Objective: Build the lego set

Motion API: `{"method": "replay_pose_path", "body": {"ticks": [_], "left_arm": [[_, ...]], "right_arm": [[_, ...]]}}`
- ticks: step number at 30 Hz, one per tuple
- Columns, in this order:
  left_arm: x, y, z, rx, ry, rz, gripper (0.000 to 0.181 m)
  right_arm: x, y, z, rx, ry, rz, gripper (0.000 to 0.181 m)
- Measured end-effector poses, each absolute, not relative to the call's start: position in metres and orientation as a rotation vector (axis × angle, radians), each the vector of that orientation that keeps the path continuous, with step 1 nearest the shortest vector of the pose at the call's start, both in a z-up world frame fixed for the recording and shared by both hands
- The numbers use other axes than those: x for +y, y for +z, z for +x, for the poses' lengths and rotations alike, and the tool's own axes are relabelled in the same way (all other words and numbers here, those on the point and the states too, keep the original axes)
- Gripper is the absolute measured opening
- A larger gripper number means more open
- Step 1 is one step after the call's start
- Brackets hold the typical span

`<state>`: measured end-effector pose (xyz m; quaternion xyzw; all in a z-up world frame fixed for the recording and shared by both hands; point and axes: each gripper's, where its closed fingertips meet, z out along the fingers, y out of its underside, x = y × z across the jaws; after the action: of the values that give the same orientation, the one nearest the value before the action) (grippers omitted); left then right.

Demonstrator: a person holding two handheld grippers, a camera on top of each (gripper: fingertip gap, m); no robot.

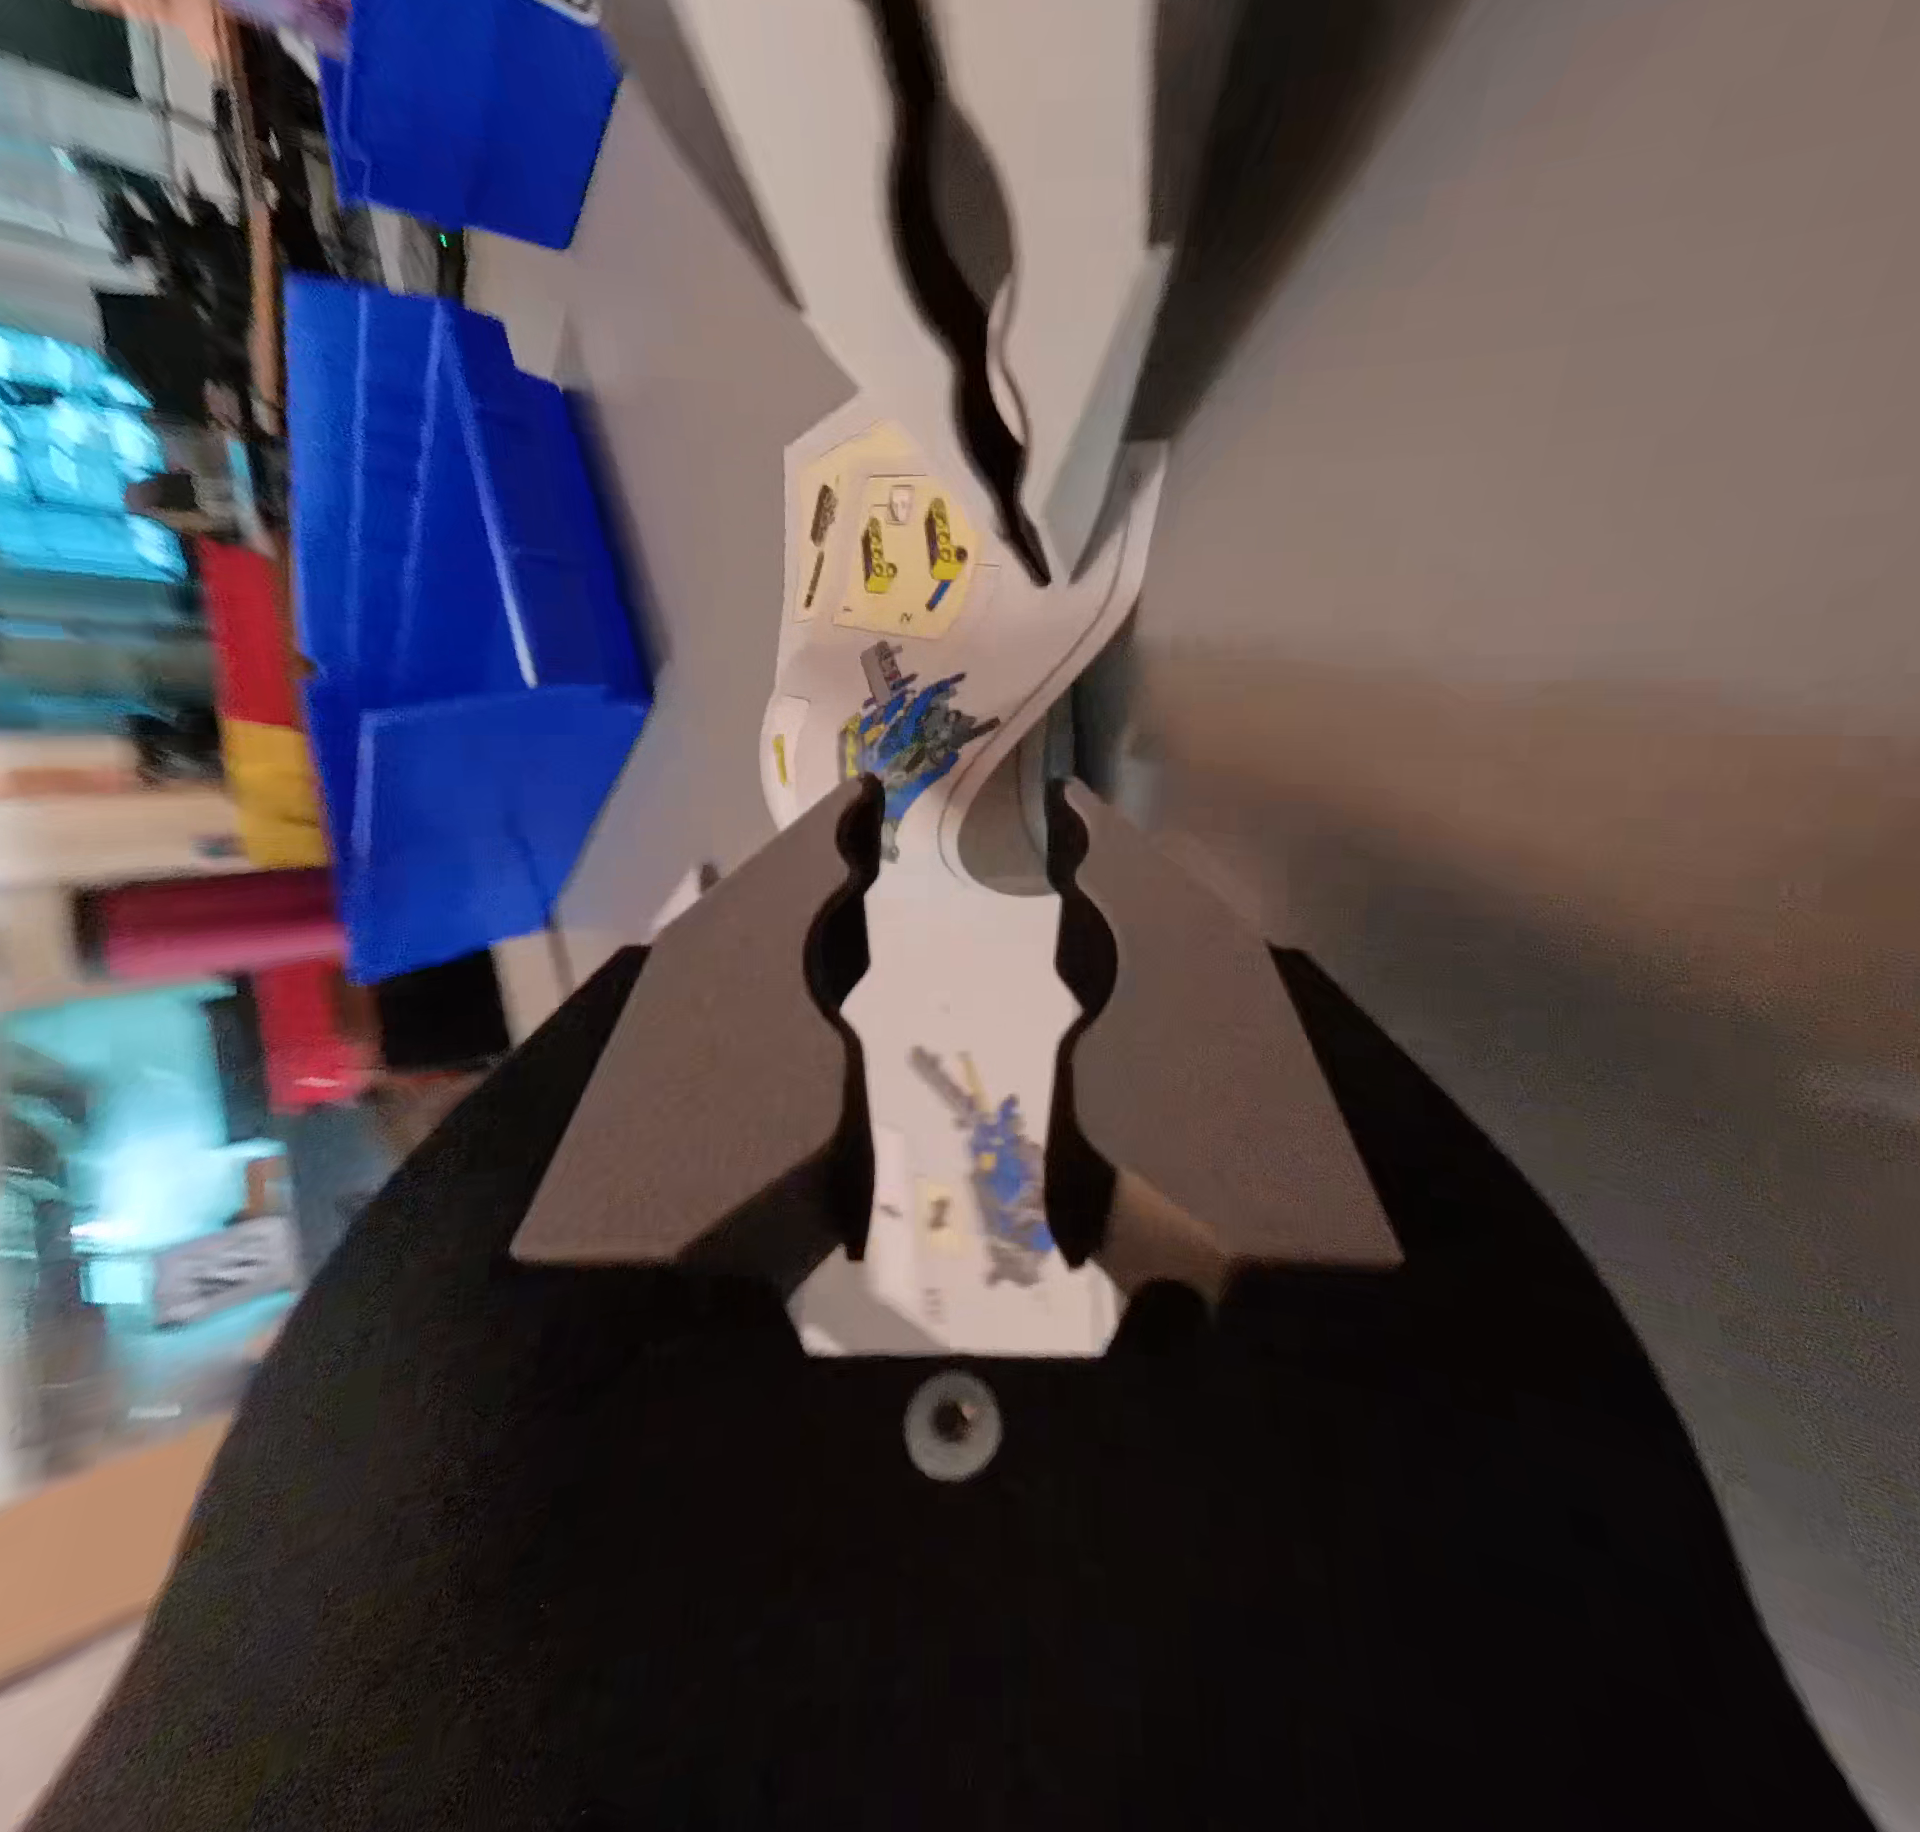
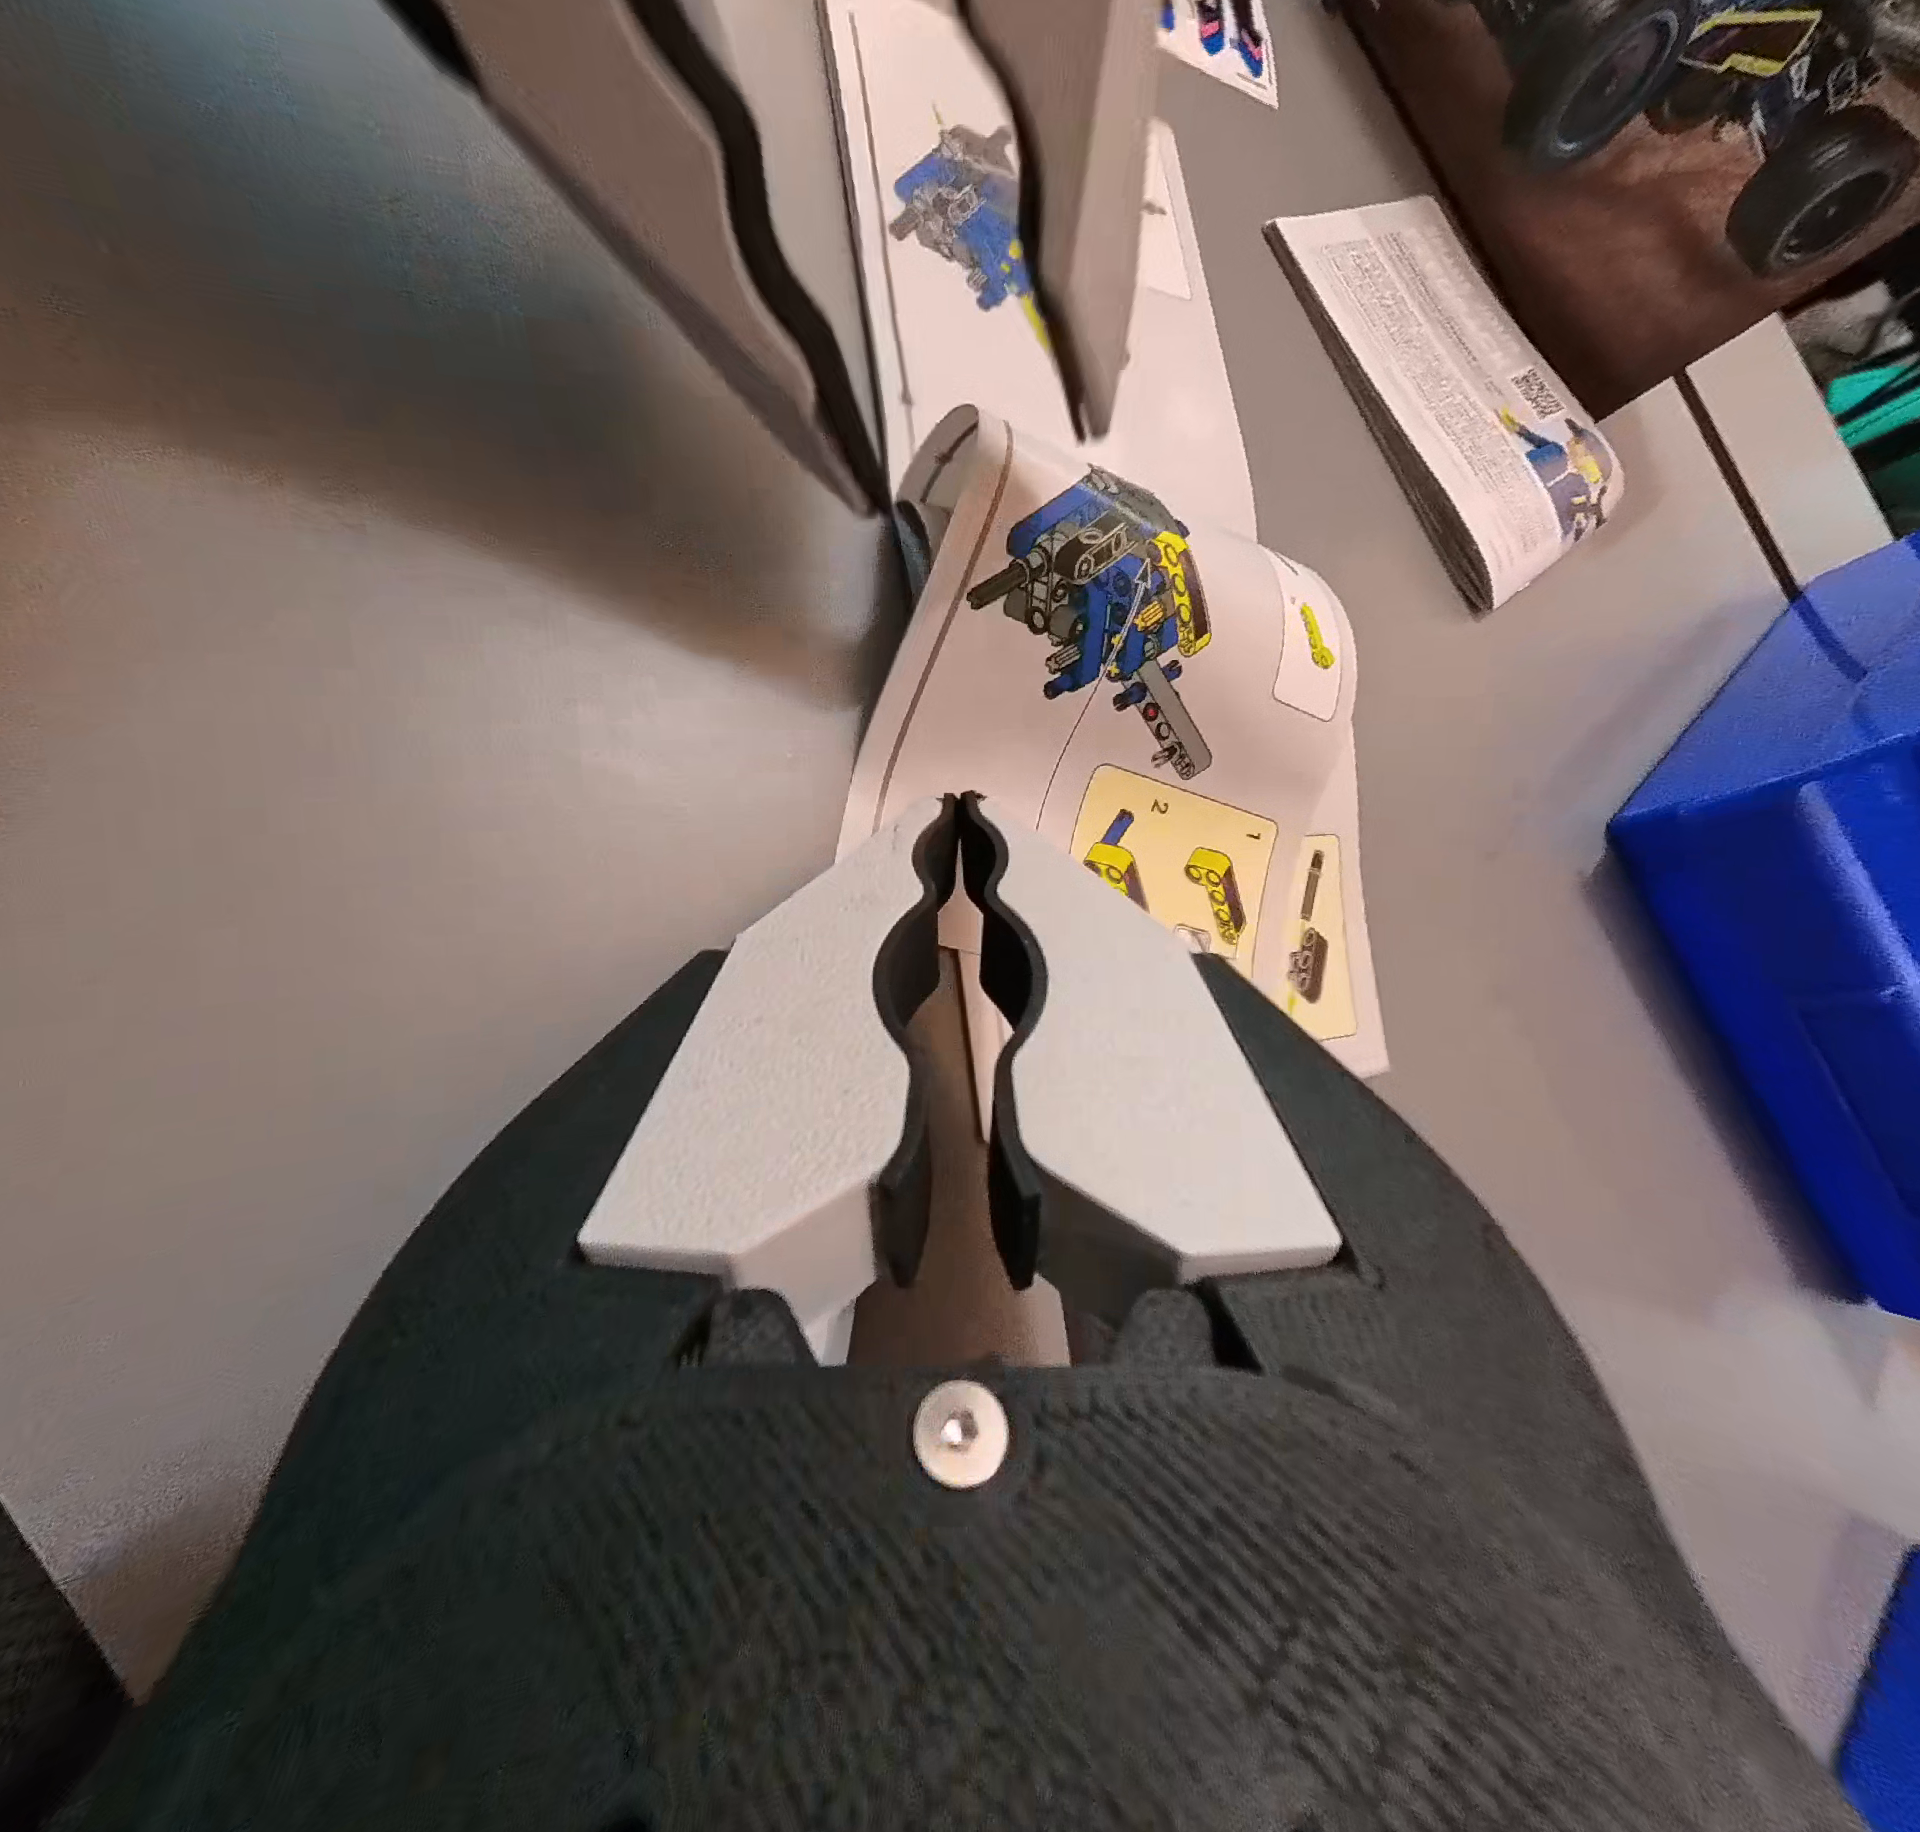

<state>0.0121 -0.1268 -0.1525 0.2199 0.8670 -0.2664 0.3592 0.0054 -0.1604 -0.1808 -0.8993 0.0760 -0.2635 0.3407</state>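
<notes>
The instruction booklet (image 2: 1122, 702) lies open on the grey table (image 2: 416, 743), one page curling up. In the right wrist view the right gripper (image 2: 961, 806) has its tips pressed together on that page's edge, while the left gripper (image 2: 977, 463) stands beyond, parted over the booklet. Only this view shows a folded leaflet (image 2: 1455, 400), a sticker sheet (image 2: 1221, 16) and the set's box (image 2: 1662, 120). The blurred left wrist view alone shows stacked blue bins (image 1: 468, 587) and cluttered shelves behind.
</notes>
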Motion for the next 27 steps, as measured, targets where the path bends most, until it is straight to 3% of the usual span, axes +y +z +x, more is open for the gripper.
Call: {"method": "replay_pose_path", "body": {"ticks": [1,4,14,21,27], "left_arm": [[-0.129,-0.155,0.014,2.188,-0.615,0.646,0.01],[-0.132,-0.161,0.016,2.138,-0.501,0.736,0.0],[-0.13,-0.163,0.012,2.126,-0.539,0.701,0.0],[-0.132,-0.166,0.013,2.111,-0.535,0.7,0.0],[-0.121,-0.149,0.023,2.209,-0.82,0.282,0.0]], "right_arm": [[-0.16,-0.181,0.005,0.215,-0.666,-2.326,0.0],[-0.159,-0.18,0.005,0.238,-0.639,-2.305,0.0],[-0.24,-0.155,0.015,0.419,-0.807,-2.254,0.0],[-0.218,-0.178,0.022,0.329,-0.843,-2.355,0.0],[-0.222,-0.181,0.025,0.387,-0.83,-2.333,0.0]]}}
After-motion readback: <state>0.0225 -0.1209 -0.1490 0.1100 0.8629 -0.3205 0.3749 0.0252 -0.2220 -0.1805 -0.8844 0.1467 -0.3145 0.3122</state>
